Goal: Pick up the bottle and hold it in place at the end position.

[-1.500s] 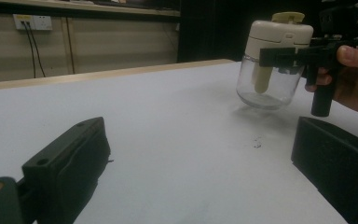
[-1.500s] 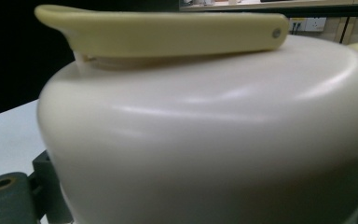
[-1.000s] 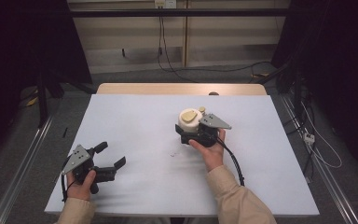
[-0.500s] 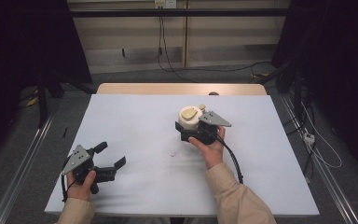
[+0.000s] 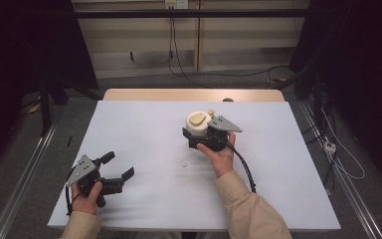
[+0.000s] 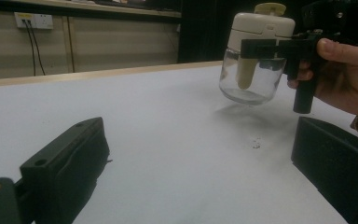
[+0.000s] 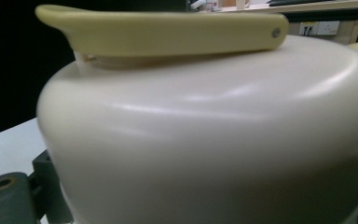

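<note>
A clear glass jar point(image 6: 254, 74) with a cream lid point(image 5: 197, 121) and a yellowish flip tab point(image 7: 168, 30) is held just above the white table point(image 5: 144, 129); its shadow lies below it. My right gripper point(image 5: 196, 131) is shut on the jar just under the lid, near the table's middle. One of its fingers point(image 7: 9, 196) shows at the lower left of the right gripper view, against the lid. My left gripper point(image 5: 119, 164) rests open near the front left corner, its jaws point(image 6: 196, 140) wide apart with nothing between them.
A few small specks point(image 6: 256, 144) lie on the table below the jar. A bare wooden strip point(image 5: 179, 94) runs along the table's far edge. Cables and a wall socket point(image 6: 32, 21) are beyond the table.
The right gripper has carried the jar slightly left and up in the high view. The left gripper has not moved.
</note>
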The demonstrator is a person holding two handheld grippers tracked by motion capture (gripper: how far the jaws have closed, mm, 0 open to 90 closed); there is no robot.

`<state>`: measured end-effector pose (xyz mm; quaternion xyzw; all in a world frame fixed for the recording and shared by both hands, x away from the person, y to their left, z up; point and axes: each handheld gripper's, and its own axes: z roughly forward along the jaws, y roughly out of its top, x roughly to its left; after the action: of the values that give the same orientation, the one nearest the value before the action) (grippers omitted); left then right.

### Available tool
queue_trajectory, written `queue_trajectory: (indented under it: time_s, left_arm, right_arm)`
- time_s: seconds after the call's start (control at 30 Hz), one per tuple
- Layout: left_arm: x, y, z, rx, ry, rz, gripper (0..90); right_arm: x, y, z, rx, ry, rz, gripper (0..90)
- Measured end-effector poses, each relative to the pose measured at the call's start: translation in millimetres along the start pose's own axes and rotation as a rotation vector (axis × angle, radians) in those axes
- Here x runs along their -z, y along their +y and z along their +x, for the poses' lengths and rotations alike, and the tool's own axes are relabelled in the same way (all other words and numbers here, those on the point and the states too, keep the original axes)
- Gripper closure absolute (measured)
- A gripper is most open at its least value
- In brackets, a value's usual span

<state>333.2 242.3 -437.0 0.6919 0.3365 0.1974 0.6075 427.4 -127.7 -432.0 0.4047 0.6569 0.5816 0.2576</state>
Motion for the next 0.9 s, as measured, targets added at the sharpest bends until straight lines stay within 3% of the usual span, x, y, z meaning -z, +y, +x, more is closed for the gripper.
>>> queue_trajectory:
  time_s: [0.9]
  left_arm:
    - [1.7, -1.7, 0.9, 0.0, 0.007, 0.009, 3.1]
  right_arm:
    - [-16.2, -8.6, 3.2, 0.004, -0.005, 0.024, 7.0]
